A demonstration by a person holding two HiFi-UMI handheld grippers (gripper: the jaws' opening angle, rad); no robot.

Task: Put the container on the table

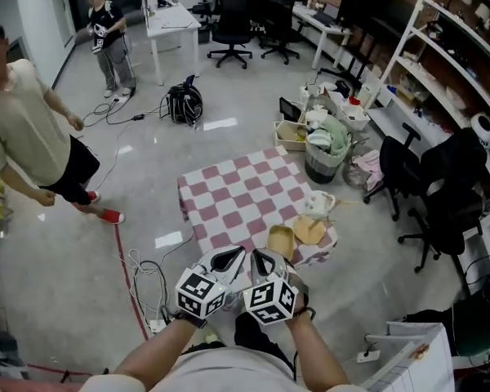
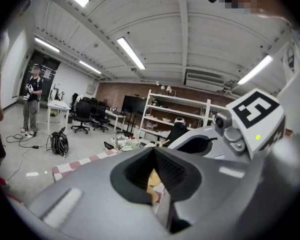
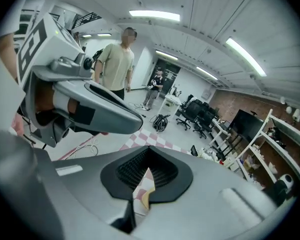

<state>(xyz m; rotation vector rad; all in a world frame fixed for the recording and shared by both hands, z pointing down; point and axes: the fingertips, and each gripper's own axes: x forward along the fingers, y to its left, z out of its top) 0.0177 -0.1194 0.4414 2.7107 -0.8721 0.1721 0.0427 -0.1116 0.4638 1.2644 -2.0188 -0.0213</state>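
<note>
A tan container [image 1: 280,239] stands on the near right corner of the table [image 1: 229,188], which has a pink and white checked cloth. Beside the container lie a tan bowl-like piece [image 1: 309,230] and a white jug [image 1: 318,203]. My left gripper [image 1: 233,259] and right gripper [image 1: 264,261] hang side by side just short of the table's near edge, both shut and holding nothing. In the left gripper view, below the left gripper [image 2: 153,151], part of the tan container [image 2: 152,182] shows. The right gripper [image 3: 149,151] has the tan container [image 3: 146,197] showing below it too.
A person in a beige shirt [image 1: 24,129] stands at the left, and another [image 1: 108,35] stands far back. Cables [image 1: 147,280] run on the floor by the table's near left. A full bin [image 1: 325,147], black chairs [image 1: 441,194] and shelves [image 1: 441,72] crowd the right side.
</note>
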